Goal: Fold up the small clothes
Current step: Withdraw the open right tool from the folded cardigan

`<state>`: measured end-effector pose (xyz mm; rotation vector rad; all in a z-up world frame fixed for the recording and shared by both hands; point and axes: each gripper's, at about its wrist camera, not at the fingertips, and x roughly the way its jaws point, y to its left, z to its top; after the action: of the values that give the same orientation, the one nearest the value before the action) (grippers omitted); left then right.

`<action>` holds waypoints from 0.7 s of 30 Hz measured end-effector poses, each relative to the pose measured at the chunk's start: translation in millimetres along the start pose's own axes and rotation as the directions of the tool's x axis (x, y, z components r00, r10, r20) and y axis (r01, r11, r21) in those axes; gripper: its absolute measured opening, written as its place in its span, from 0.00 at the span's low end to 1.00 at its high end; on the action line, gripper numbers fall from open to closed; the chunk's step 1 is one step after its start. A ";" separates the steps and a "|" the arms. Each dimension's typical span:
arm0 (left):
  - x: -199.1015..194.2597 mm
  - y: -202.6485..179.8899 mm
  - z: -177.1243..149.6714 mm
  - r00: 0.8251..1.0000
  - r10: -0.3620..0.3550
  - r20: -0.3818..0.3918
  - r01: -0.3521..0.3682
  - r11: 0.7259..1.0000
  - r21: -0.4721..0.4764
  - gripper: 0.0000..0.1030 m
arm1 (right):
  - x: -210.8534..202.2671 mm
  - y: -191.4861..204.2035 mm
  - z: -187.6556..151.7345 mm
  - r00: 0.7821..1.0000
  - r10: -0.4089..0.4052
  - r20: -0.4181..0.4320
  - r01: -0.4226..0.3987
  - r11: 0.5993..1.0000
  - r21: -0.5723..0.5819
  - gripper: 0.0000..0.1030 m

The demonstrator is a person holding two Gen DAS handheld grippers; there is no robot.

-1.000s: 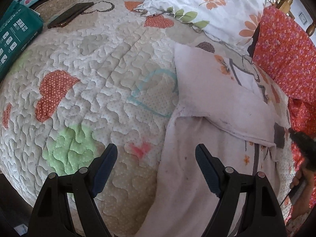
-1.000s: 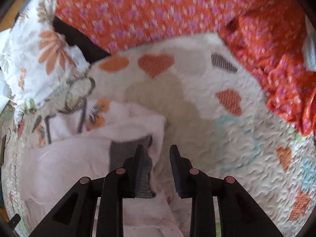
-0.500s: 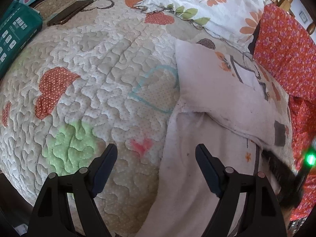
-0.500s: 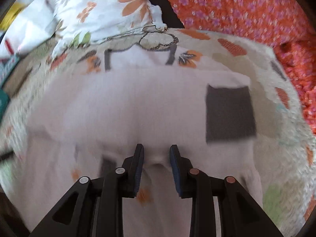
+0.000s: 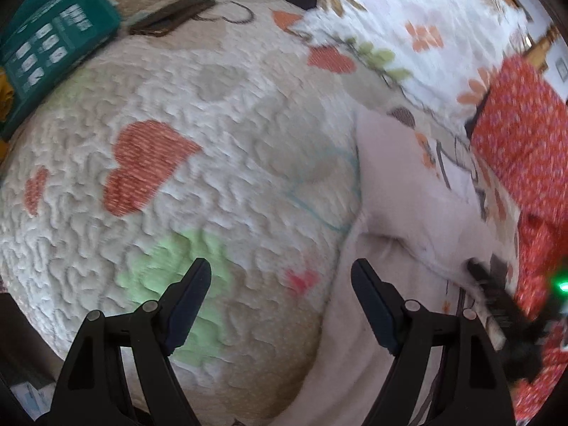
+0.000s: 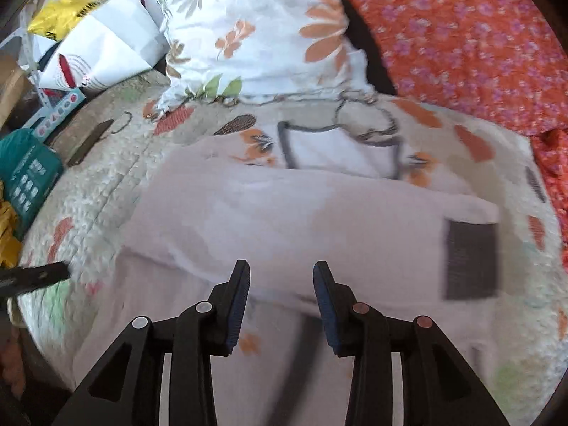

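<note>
Pale-pink small garment point(image 6: 301, 220) on quilted bedspread point(image 5: 213, 142), one fold laid across, further folds judged outstanding; left gripper point(image 5: 280, 298) wide apart over its edge, right gripper point(image 6: 280, 294) just been parting, nothing between.

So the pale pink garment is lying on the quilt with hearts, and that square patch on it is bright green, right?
Not quite. The square patch is dark grey, not bright green; the right wrist view shows it plainly. The rest holds: the pale pink garment lies on the quilt with hearts.
</note>
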<state>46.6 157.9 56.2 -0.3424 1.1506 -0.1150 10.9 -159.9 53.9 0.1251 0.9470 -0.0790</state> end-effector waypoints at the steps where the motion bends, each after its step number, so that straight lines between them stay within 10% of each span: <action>1: -4.5 7.5 2.7 1.000 -0.005 0.010 0.005 1.000 -0.026 0.78 | 15.0 8.0 -6.6 0.999 0.002 -0.052 -0.002 1.000 0.008 0.40; 9: -23.1 42.8 13.2 0.998 -0.030 0.051 0.038 0.988 -0.149 0.78 | -27.6 112.9 -64.4 0.999 0.014 0.030 0.000 0.906 -0.424 0.39; 16: -23.6 41.3 13.8 0.998 -0.039 0.053 0.047 0.988 -0.148 0.78 | 11.9 131.7 22.1 0.998 0.052 0.039 -0.041 0.971 -0.237 0.24; 19: -24.1 44.6 14.0 0.997 -0.060 0.045 0.066 0.985 -0.160 0.78 | 54.6 131.4 1.0 0.980 0.138 -0.146 -0.156 0.980 -0.121 0.24; 21: -26.2 44.5 14.5 0.997 -0.059 0.052 0.067 0.985 -0.160 0.78 | 38.9 144.3 -34.1 0.987 0.131 -0.093 -0.147 0.971 -0.191 0.25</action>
<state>45.3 209.7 70.0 -0.5230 1.1055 -0.0686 23.8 -12.8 13.0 0.0105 1.0177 0.1504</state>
